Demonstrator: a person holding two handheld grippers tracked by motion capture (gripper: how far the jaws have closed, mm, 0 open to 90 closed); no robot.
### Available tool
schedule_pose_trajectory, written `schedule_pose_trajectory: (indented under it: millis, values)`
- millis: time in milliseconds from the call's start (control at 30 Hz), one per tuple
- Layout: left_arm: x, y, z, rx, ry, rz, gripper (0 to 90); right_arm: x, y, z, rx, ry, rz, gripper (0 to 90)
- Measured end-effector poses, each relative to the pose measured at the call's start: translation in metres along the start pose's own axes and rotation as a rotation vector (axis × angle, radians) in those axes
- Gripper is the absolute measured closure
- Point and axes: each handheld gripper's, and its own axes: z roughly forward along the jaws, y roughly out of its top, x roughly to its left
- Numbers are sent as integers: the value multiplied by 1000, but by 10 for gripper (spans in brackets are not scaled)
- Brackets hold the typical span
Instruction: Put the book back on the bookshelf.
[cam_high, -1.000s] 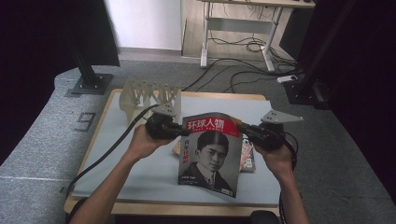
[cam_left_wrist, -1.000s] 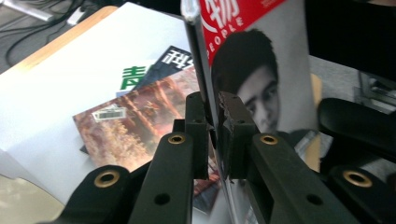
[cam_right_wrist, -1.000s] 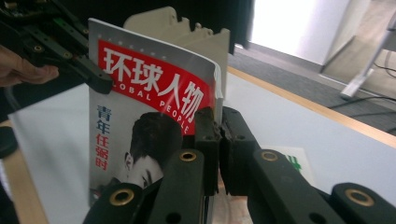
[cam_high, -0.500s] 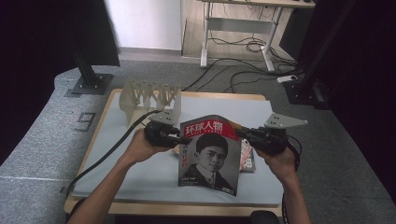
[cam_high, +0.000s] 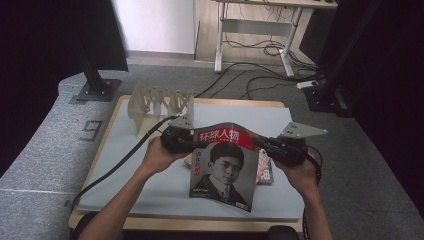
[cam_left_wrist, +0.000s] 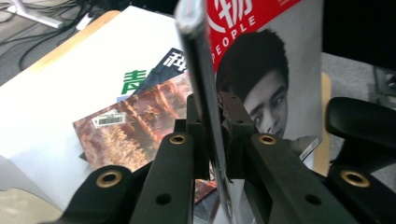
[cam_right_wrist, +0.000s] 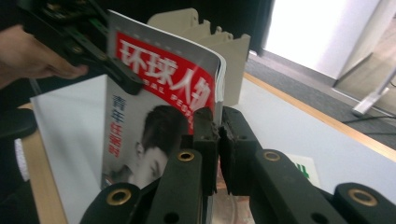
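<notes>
Two grippers hold one magazine (cam_high: 225, 165) up above the table (cam_high: 120, 150), over a small pile of other magazines (cam_high: 265, 172) lying flat on the white mat (cam_high: 125, 165); at least two of these lie fanned in the left gripper view, and one slotted rack (cam_high: 160, 102) stands at the mat's far left. The left gripper (cam_high: 192, 141) has just been closing and now clamps the magazine's left edge, its spine running up between the jaws in the left gripper view. The right gripper (cam_high: 257, 144) is shut on the opposite edge, near the red title band, so the cover hangs upright between the two, bowed slightly at the top.
</notes>
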Motion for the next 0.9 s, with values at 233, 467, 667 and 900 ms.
schedule_pose_trajectory:
  millis: [233, 467, 667, 900]
  values:
    - [0, -6, -10, -9, -54, 2, 861, -1, 1, 2, 19, -57, -2, 816]
    - [-6, -7, -17, 11, -53, 34, 863, -1, 0, 3, 33, -80, -16, 745]
    - [-9, -8, -22, 29, -23, 41, 865, -4, -11, 7, 45, -106, -16, 619]
    - [-9, -10, -25, 26, -2, 13, 866, -14, -34, 13, 97, -164, -19, 475]
